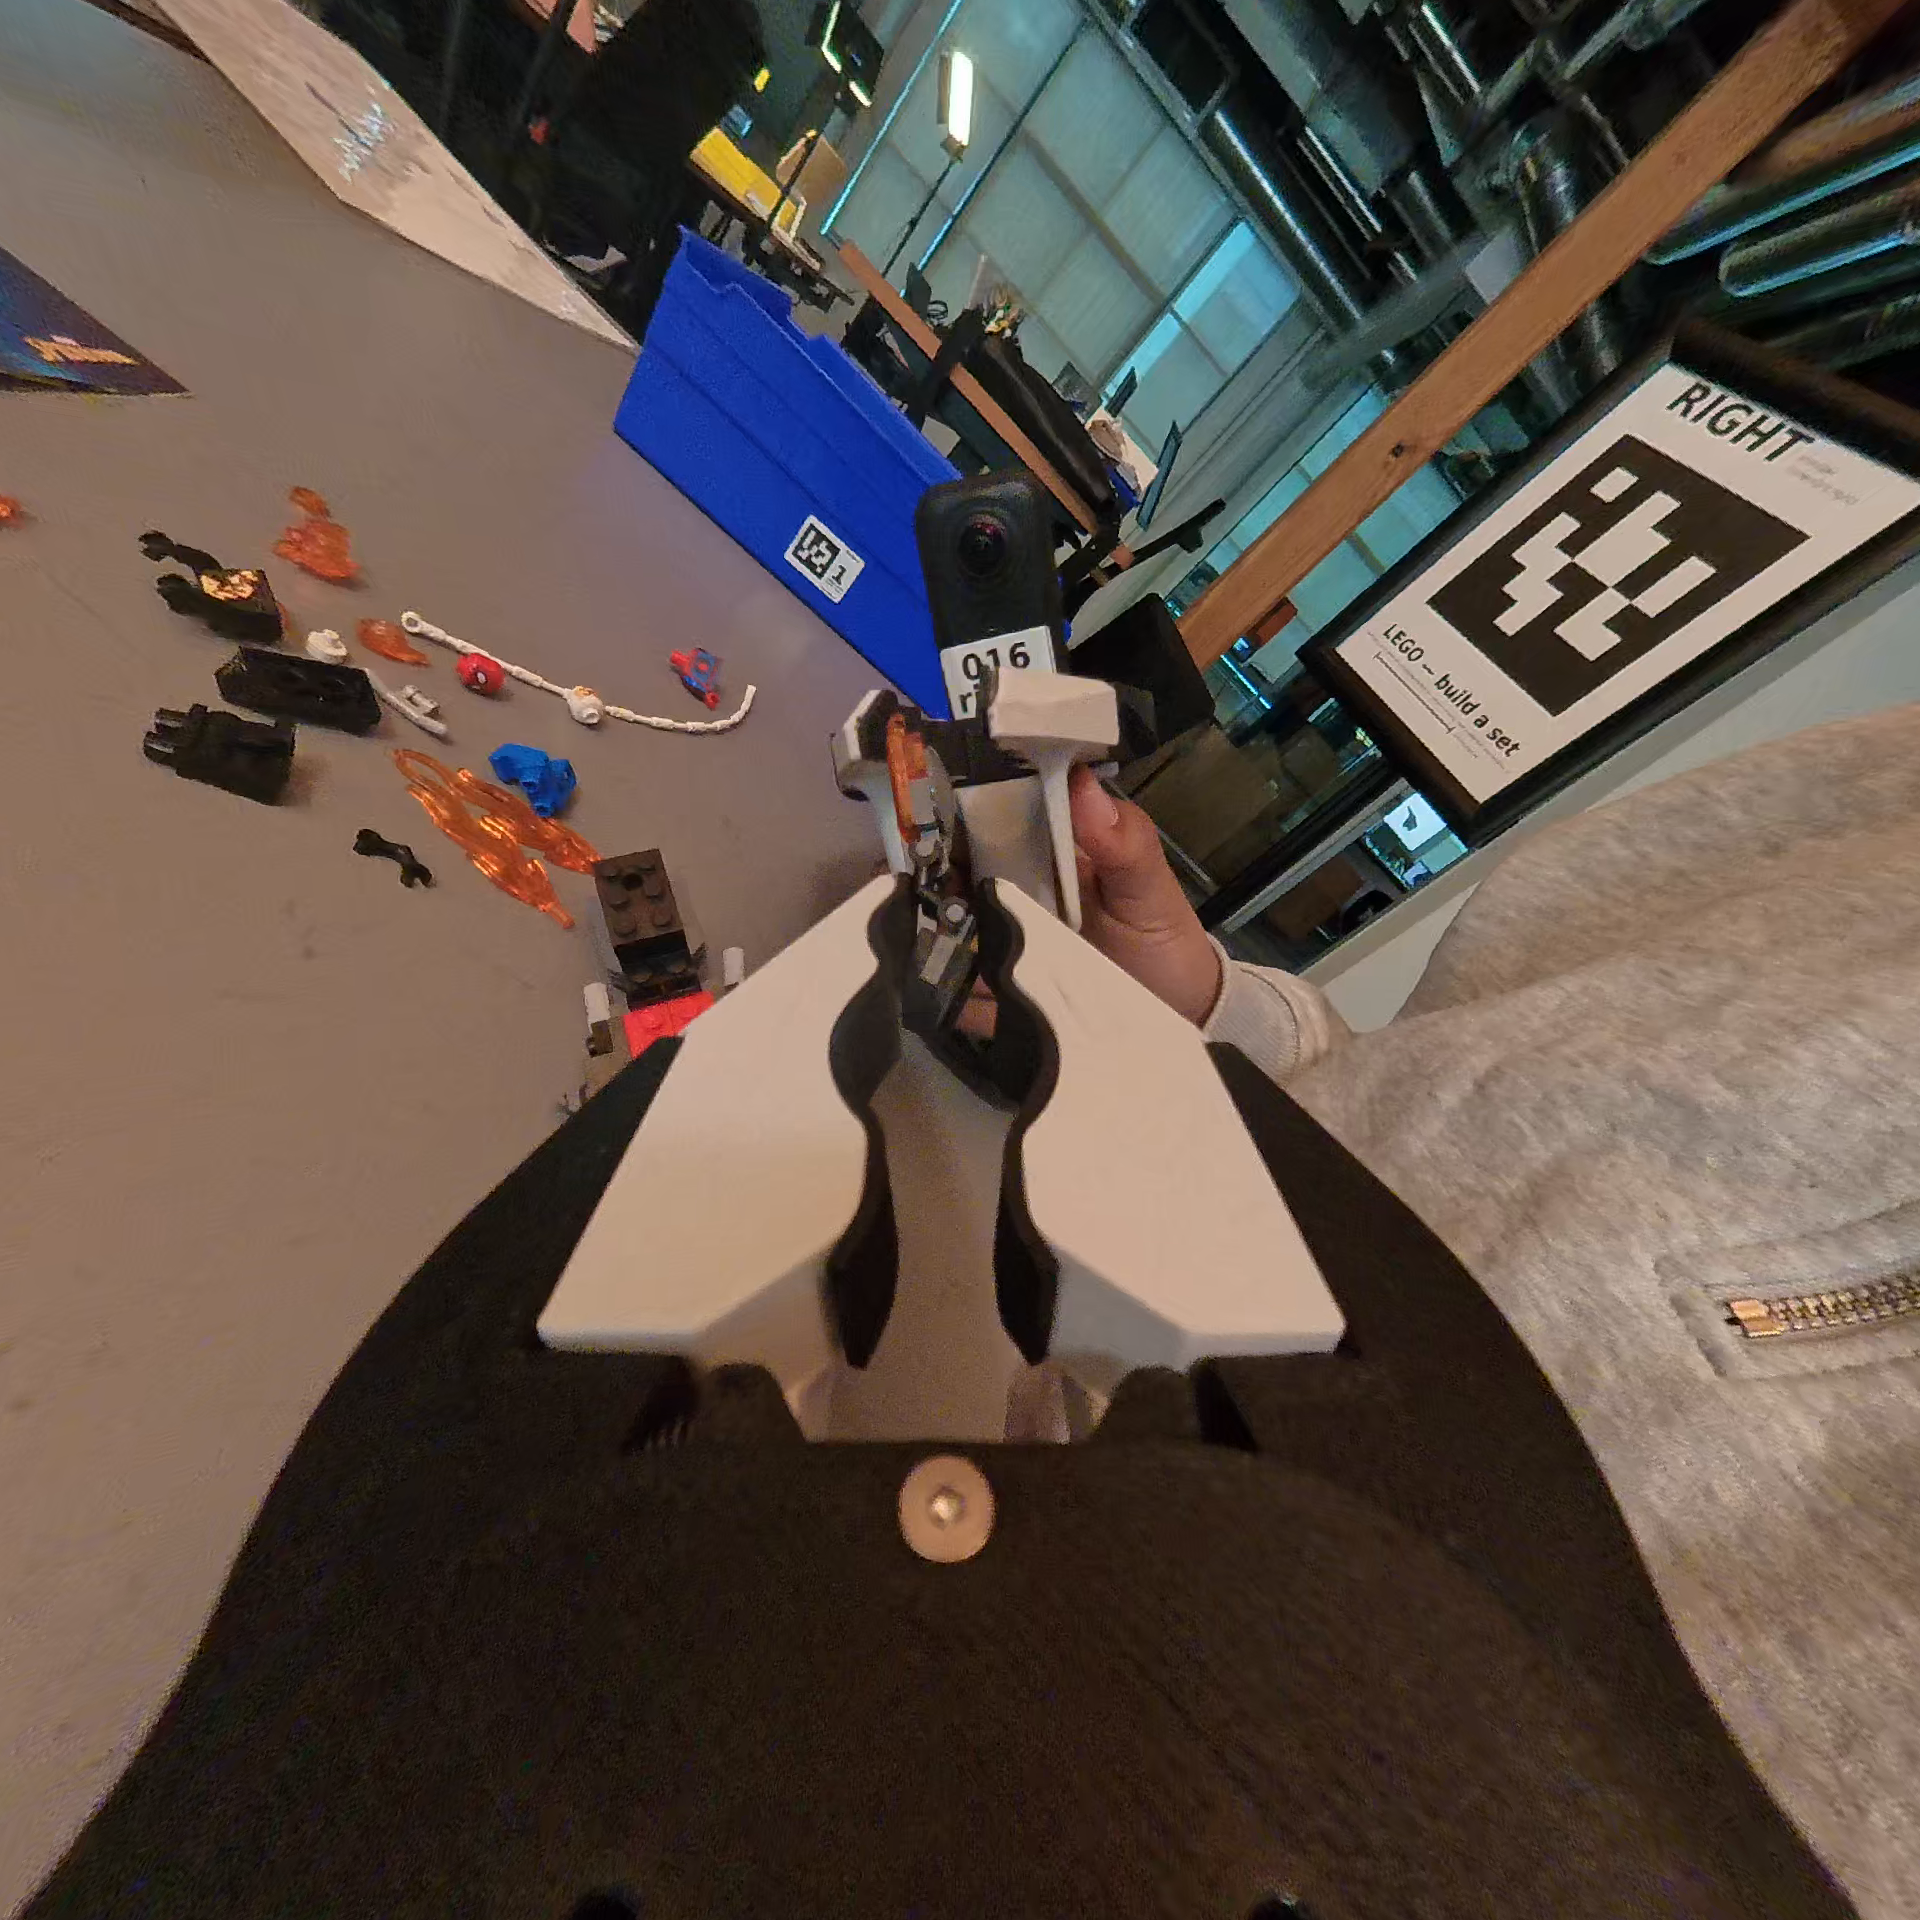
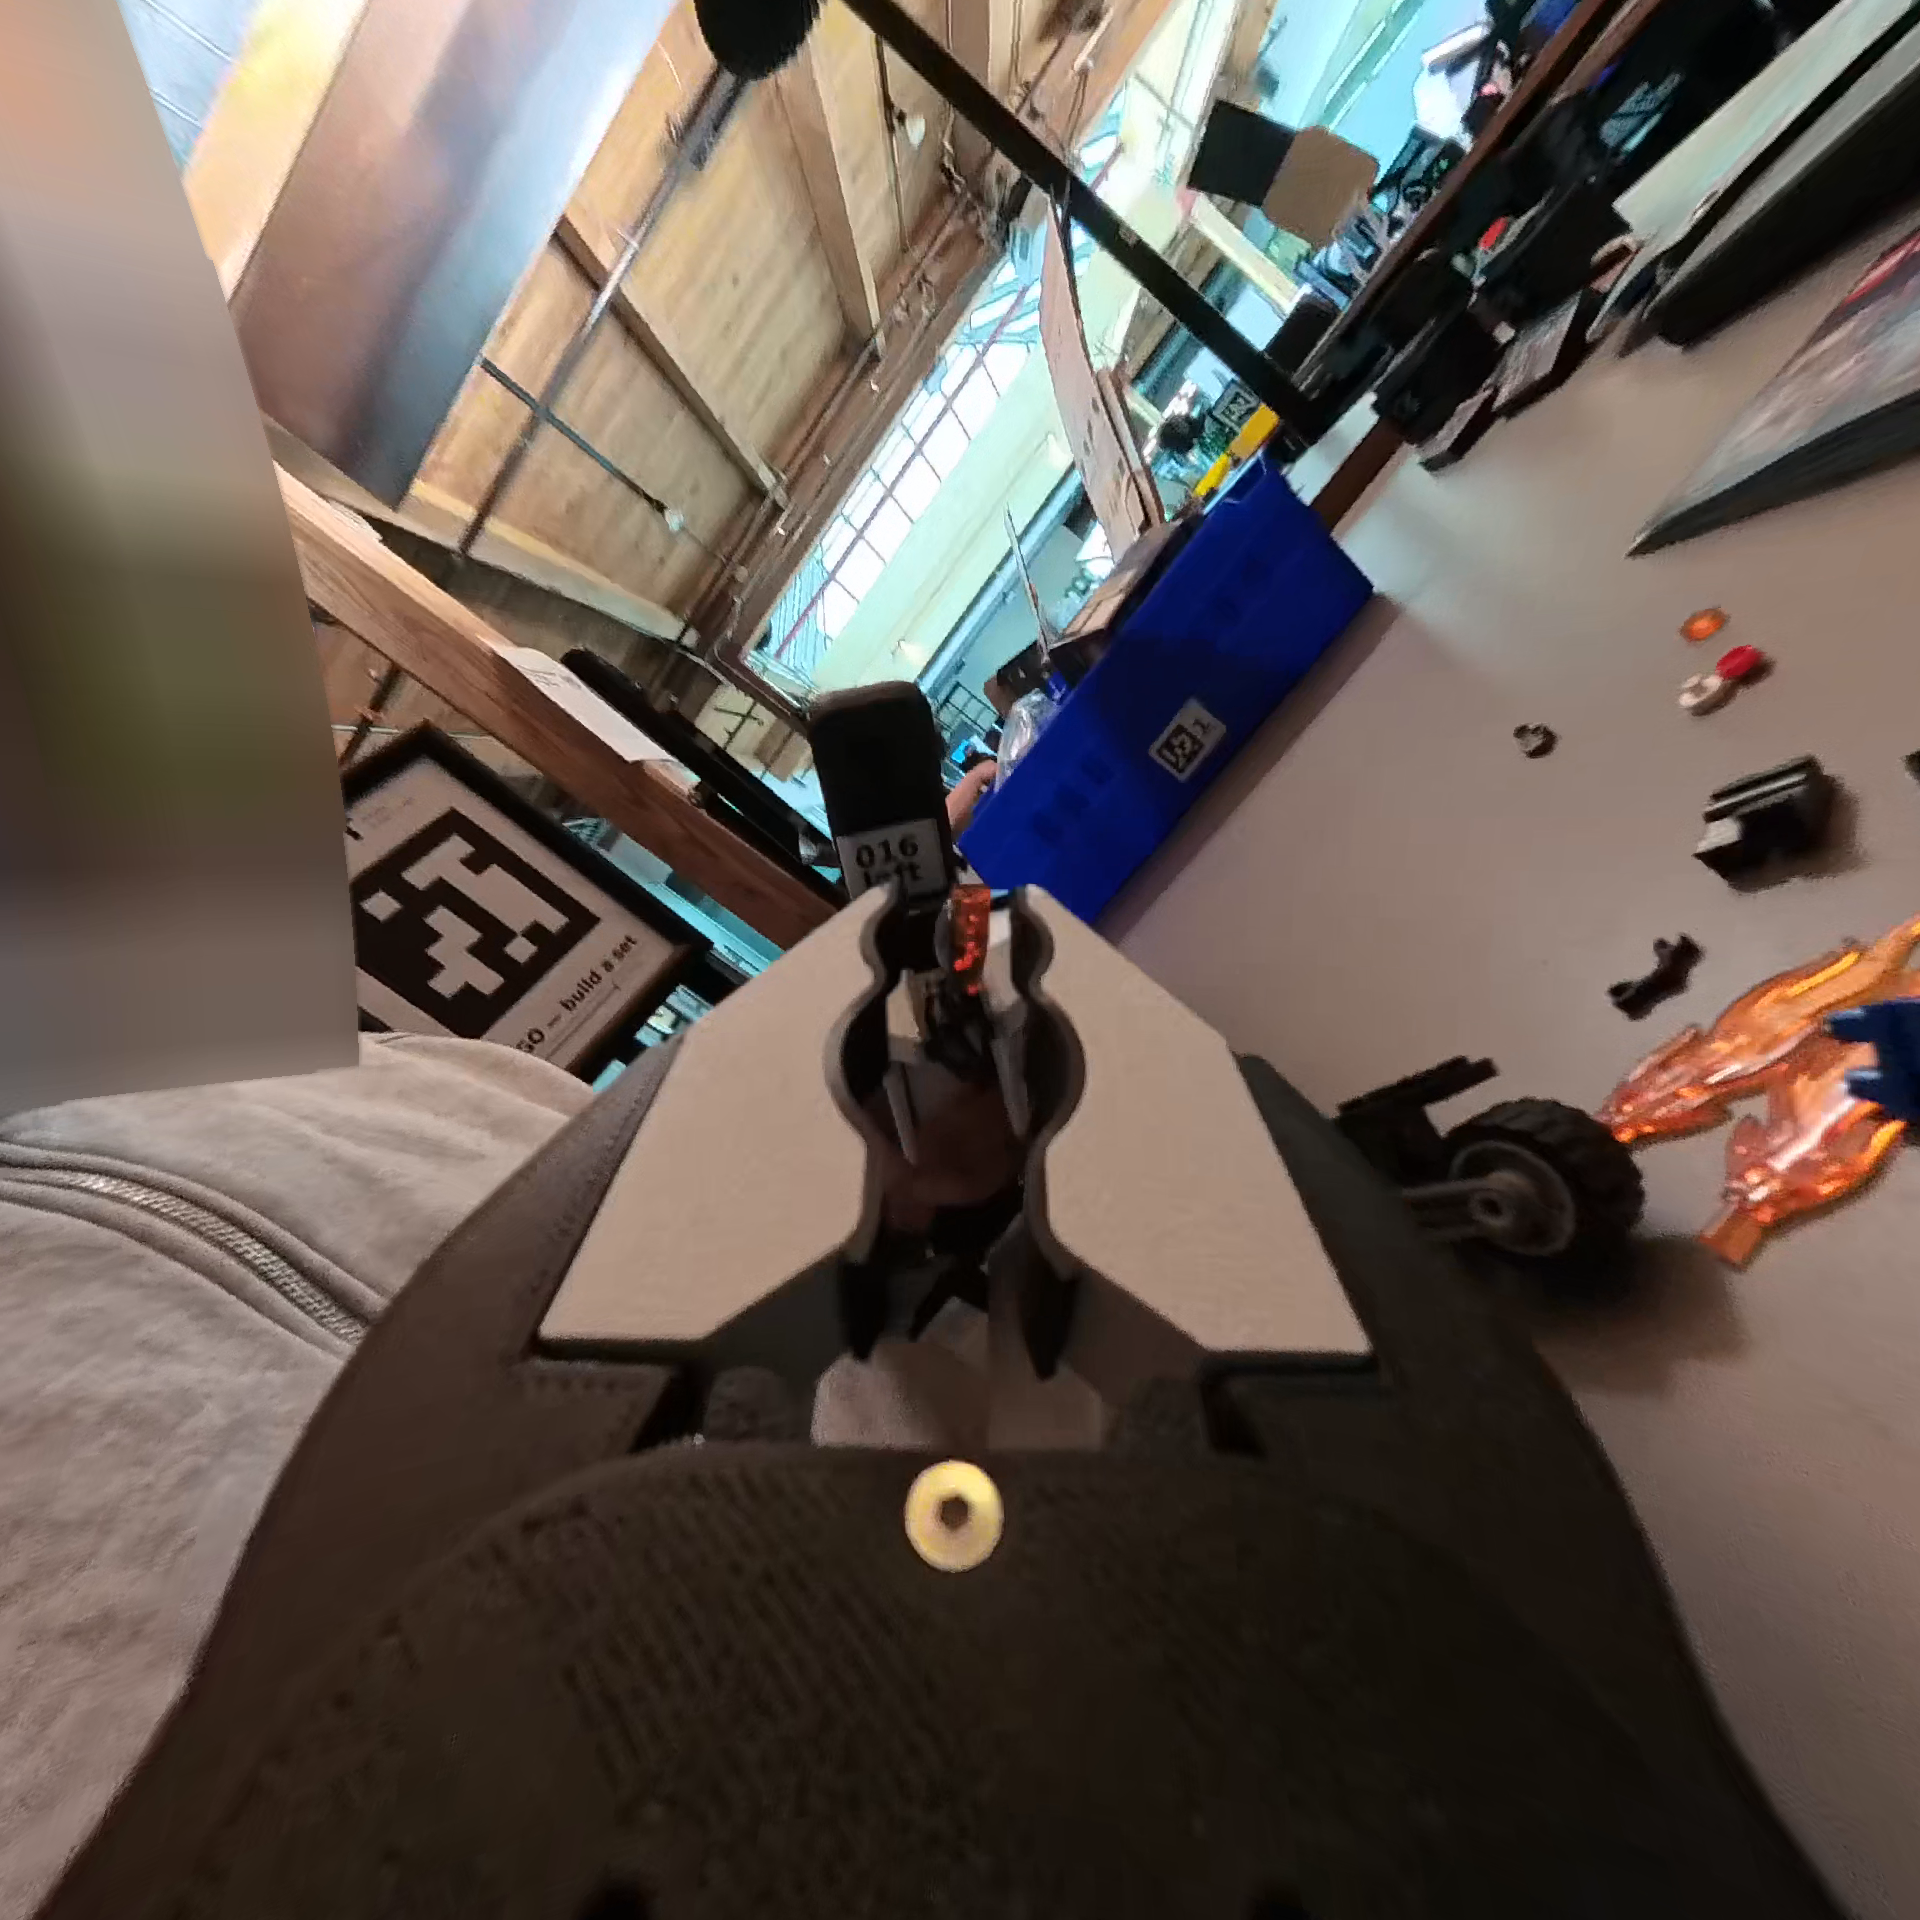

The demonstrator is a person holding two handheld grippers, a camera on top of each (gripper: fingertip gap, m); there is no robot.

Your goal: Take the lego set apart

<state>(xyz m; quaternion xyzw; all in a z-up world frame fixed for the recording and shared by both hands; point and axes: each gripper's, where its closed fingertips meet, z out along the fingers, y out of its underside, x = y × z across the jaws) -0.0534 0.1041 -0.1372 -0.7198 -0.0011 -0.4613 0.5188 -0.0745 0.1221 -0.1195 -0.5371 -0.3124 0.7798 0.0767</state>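
A grey worktop [image 1: 312,1039] is being strewn with loose pieces; a small grey-and-orange lego piece [image 1: 928,894] is being pinched mid-air between left gripper [image 1: 940,914] and right gripper [image 2: 951,971], fingers narrowed on it; light, rigid, probably snappable, best gripped near the joint.

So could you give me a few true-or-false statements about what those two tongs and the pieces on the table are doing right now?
1. Both tongs, left and right, grip one small orange-and-grey piece between them. True.
2. The piece is resting on the table. False: it is held up in the air.
3. Orange flame pieces lie loose on the table. True.
4. The blue bin is stacked on the loose wheel. False: they stand apart.
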